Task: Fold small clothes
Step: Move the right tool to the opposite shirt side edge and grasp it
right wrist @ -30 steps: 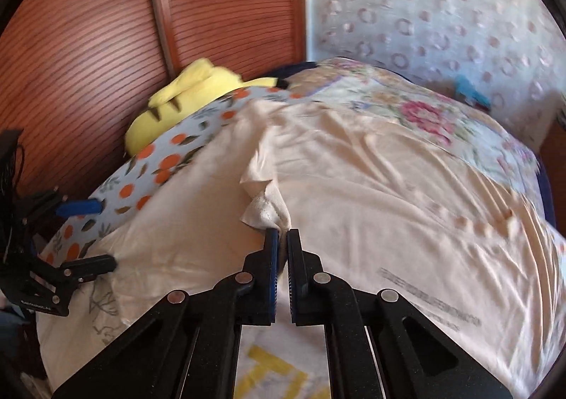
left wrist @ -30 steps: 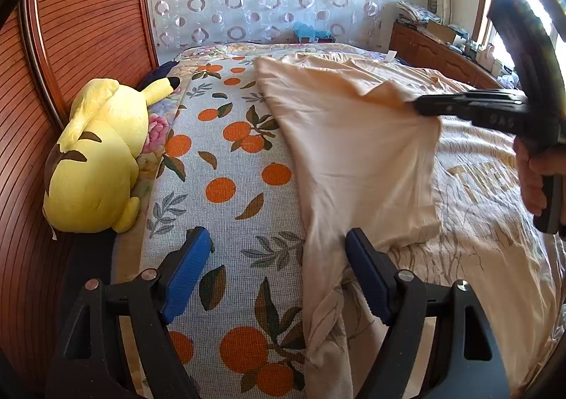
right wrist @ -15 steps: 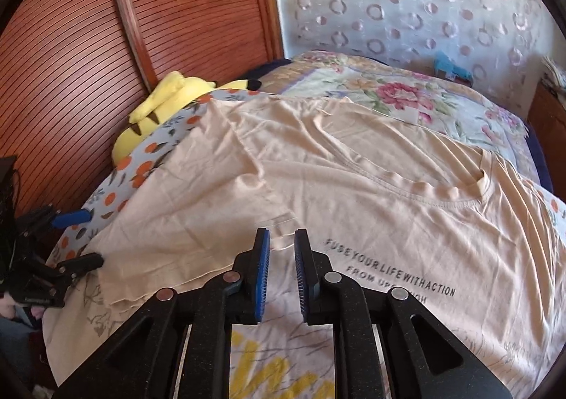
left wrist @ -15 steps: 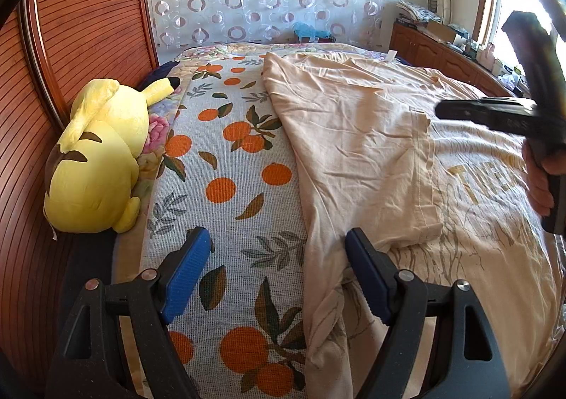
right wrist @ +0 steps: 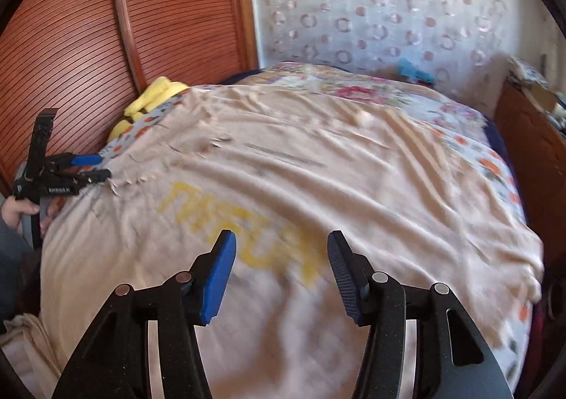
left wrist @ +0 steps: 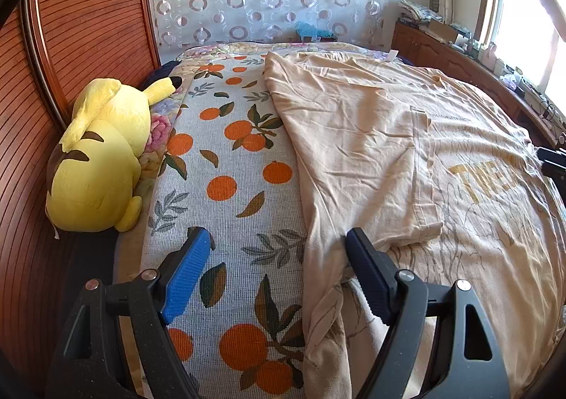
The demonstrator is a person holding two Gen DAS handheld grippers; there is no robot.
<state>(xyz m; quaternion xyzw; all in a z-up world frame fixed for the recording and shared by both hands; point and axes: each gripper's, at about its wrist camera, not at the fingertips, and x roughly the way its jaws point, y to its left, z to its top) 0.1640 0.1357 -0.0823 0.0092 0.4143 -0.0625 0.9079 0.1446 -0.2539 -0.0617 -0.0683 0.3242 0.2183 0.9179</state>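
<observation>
the peach t-shirt (left wrist: 371, 137) lies spread across the bed (left wrist: 230, 165), one side already folded in over its yellow lettering, its near hem bunched and trailing toward the bed's near edge. it looks thin, light and limp, so it will likely drape and wrinkle rather than hold a line; a seam, the folded sleeve edge or a hem corner seems the surest place to pinch. the left tool (left wrist: 276, 271) hangs spread wide over that bunched hem, holding nothing, one finger over the orange-print cover (left wrist: 226, 186), the other at the cloth. the right tool (right wrist: 279, 271) is also spread and empty, above the lettering; its view is blurred. a yellow plush toy (left wrist: 99, 158) sits at the bed's left edge against the slatted wooden wall (left wrist: 88, 17), well apart from the shirt. nothing lies on the shirt itself.
</observation>
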